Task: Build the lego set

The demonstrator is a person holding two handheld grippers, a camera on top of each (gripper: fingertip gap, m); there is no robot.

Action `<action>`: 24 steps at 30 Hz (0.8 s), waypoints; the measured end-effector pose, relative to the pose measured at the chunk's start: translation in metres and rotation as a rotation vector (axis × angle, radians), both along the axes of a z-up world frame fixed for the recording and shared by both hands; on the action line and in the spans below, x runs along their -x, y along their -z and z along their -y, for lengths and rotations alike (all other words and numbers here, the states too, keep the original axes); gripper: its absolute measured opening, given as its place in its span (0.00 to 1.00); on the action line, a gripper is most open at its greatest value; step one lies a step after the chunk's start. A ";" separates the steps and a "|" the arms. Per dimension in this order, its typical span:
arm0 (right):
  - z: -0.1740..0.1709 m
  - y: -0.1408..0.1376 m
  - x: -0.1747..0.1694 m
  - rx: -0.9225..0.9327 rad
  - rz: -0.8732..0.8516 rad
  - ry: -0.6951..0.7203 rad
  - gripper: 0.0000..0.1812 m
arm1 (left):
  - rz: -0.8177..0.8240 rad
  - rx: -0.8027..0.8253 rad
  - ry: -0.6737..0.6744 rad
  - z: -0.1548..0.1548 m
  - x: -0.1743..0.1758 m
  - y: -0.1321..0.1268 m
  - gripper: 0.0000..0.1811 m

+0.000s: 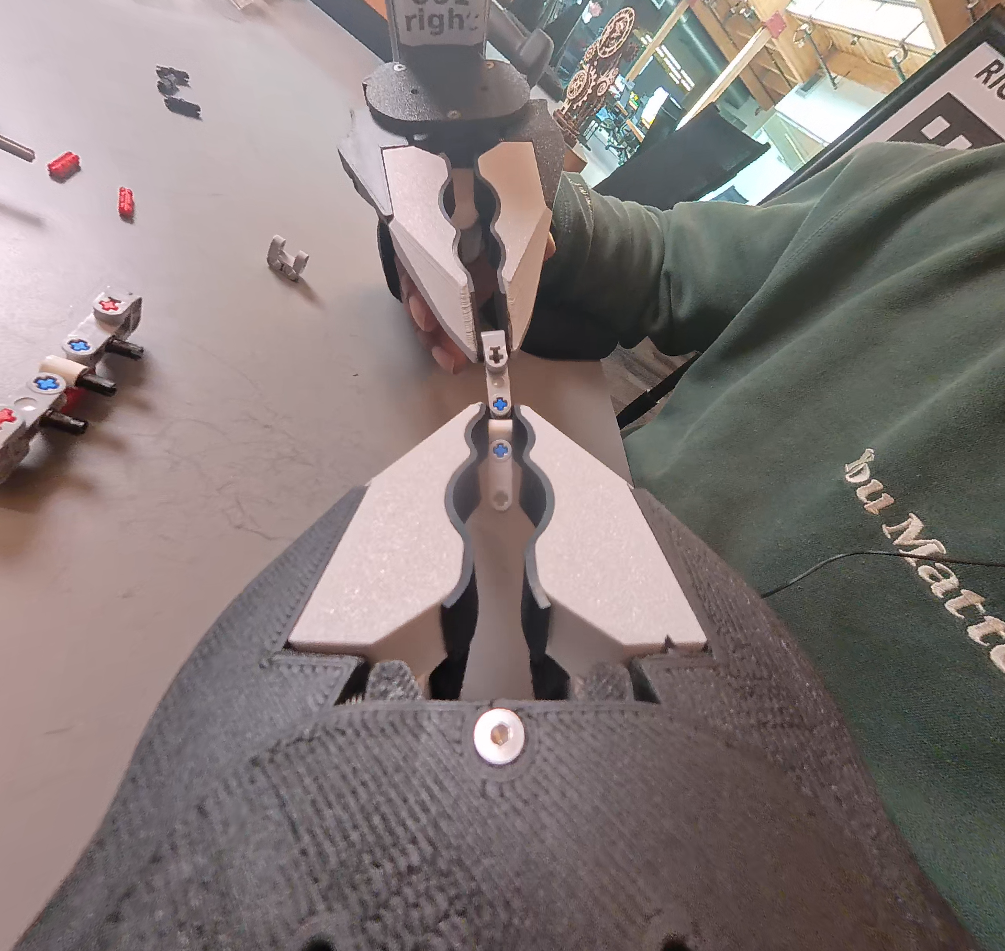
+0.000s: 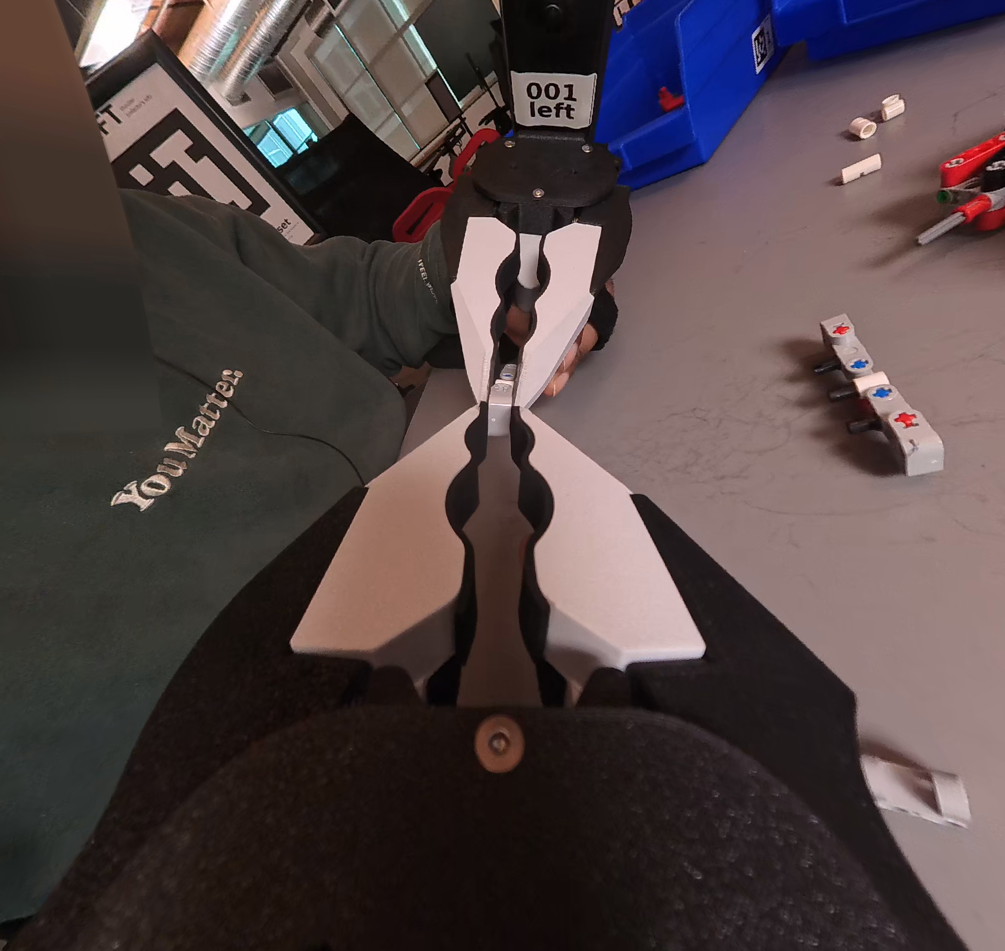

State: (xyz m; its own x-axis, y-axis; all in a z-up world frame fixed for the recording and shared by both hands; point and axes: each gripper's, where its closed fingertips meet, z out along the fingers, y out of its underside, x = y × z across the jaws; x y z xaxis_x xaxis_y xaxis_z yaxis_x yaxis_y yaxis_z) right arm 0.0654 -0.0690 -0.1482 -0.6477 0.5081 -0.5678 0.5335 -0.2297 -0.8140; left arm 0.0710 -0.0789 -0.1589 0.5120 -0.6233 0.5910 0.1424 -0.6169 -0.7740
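In the left wrist view my left gripper [image 1: 500,409] is shut on a light grey beam [image 1: 499,454] with blue cross pins. The beam's end sticks out past the fingertips. My right gripper [image 1: 491,329] faces it tip to tip from above and is shut on a small grey connector [image 1: 496,353], which touches the beam's end. In the right wrist view my right gripper [image 2: 500,408] pinches the same connector [image 2: 500,415]. The left gripper [image 2: 504,385] opposite holds the beam [image 2: 508,373], mostly hidden between its fingers. Both are held above the grey table [image 1: 217,462].
A grey sub-assembly [image 1: 70,370] with red and blue cross pins and black pegs lies on the table, also in the right wrist view [image 2: 881,397]. Loose red pieces [image 1: 64,163], a grey clip [image 1: 287,259], white pieces [image 2: 862,128], a red build [image 2: 973,191] and blue bins [image 2: 761,27] surround it. A person's green sleeve [image 1: 652,272] is close. My two grippers' fingertips are within a few centimetres of each other.
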 end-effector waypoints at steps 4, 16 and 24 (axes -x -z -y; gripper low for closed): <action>0.000 0.002 0.001 0.005 0.008 0.004 0.03 | -0.005 0.000 0.001 0.000 0.001 0.001 0.03; -0.004 -0.003 0.005 0.017 -0.006 0.031 0.08 | 0.039 0.009 -0.009 -0.002 0.004 -0.003 0.03; -0.003 -0.001 0.004 -0.013 -0.016 0.028 0.05 | 0.011 0.008 -0.009 -0.001 0.004 0.000 0.03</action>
State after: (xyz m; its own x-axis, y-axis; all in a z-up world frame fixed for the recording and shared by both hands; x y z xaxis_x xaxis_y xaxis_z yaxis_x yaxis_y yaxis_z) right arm 0.0619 -0.0658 -0.1474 -0.6422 0.5337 -0.5502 0.5135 -0.2334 -0.8257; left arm 0.0670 -0.0778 -0.1592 0.5108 -0.6139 0.6018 0.1565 -0.6220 -0.7673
